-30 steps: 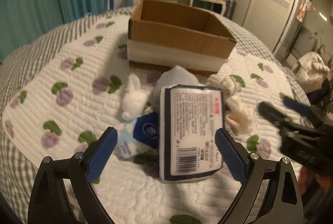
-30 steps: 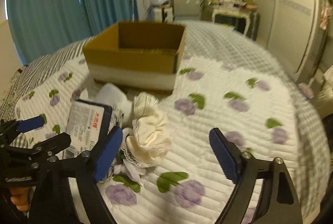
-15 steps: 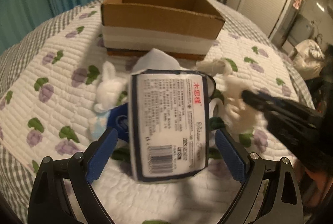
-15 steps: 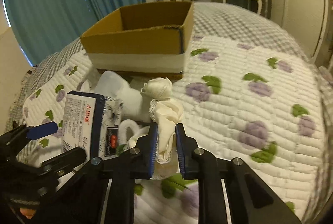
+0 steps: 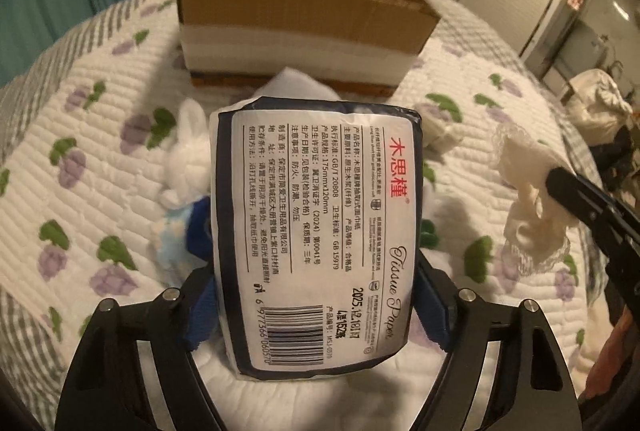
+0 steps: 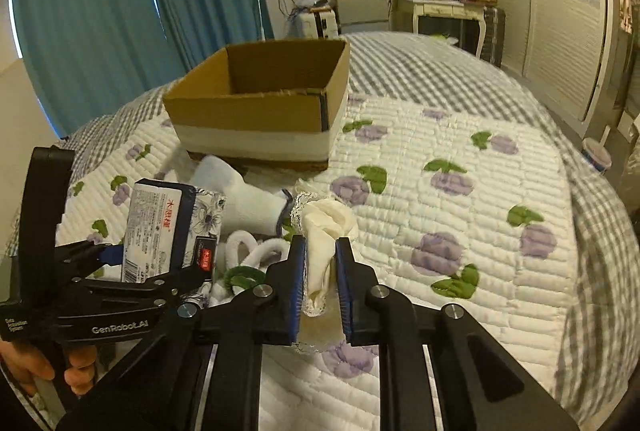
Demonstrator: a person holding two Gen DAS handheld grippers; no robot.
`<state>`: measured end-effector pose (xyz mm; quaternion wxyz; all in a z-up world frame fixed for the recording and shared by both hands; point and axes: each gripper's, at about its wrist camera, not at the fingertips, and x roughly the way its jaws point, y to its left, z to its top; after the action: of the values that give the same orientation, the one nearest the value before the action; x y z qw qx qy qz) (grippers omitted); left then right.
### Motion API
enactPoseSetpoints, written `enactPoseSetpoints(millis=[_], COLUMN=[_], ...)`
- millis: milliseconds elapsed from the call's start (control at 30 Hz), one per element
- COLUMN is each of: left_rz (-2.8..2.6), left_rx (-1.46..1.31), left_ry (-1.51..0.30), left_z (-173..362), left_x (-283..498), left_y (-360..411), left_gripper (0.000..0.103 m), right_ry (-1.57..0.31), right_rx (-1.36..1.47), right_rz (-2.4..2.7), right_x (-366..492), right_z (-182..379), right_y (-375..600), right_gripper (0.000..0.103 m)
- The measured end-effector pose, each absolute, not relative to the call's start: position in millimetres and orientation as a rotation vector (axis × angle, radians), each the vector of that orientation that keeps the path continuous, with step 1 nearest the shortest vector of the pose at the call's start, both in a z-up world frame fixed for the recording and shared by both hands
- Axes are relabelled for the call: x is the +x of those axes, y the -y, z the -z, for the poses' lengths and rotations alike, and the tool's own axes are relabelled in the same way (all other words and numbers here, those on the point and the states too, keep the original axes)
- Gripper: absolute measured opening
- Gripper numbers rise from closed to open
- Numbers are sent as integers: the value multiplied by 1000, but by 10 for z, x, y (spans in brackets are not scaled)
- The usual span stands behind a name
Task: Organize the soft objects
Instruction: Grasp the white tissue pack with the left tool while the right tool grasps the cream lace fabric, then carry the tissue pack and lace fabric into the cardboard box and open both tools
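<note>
Tissue pack [image 5: 320, 231] clamped upright in the left gripper [image 5: 320, 307], just short of the cardboard box [image 5: 304, 19]. Right gripper [image 6: 320, 279] pinches a cream lace-trimmed cloth [image 6: 324, 231], also near that box.

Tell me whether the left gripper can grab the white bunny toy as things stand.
Probably not: the left gripper is already shut on the tissue pack, so its fingers are full. The white bunny toy lies beside it.
</note>
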<state>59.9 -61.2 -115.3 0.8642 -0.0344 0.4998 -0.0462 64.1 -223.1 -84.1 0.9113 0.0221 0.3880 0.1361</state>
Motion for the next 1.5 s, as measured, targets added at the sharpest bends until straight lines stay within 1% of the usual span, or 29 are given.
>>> enactPoseSetpoints(millis=[167,267,367,533,667,867,1033,1100,1133,1167,1200,1233,1267,1300,1433,1500], left_rz=[119,128,159,180,177,177,174,162,148,135,136,139,137,124,119,129], left_rx=[-93,-84,-90,-52,-37,-4,47,63,71,71,60,52,49,54,67,52], left_ry=[-960,-891,-851,-787,-789,-824,-847,-829,-811,-798,-781,-780,-788,-796,-765,-730], left_z=[700,337,44,-286,-289,-15,220,264,274,282,279,269,262,245,27,-135], left_x=[487,530,676,1098,1619,2358,2605,2621,2617,2599,2577,2561,2562,2554,2357,2189], left_y=[458,356,261,238,194,184,232,240,244,237,213,204,197,193,170,147], left_gripper=[80,80,80,80,80,80,80,84,84,87,90,91,92,92,92,92], right_ry=[-734,-681,-624,-546,-537,-595,-657,-665,-667,-669,-672,-673,-670,-658,-618,-598], right_rx=[43,39,38,27,46,98,110,113,116,118,117,115,113,113,91,78], right_rz=[-283,-294,-318,-360,-381,-397,-383,-380,-375,-369,-359,-340,-327,-321,-285,-273], right_x=[536,538,616,1027,1520,2351,2754,2819,2830,2840,2841,2840,2835,2791,2574,2413], right_z=[503,240,-45,-423,-511,-277,89,163,198,214,231,230,219,178,-56,-214], right_y=[2242,2231,2181,1970,1774,1610,1538,1571,1572,1583,1588,1612,1647,1674,1785,1842], right_gripper=[15,15,15,15,15,15,15,15,15,18,31,42,57,59,60,67])
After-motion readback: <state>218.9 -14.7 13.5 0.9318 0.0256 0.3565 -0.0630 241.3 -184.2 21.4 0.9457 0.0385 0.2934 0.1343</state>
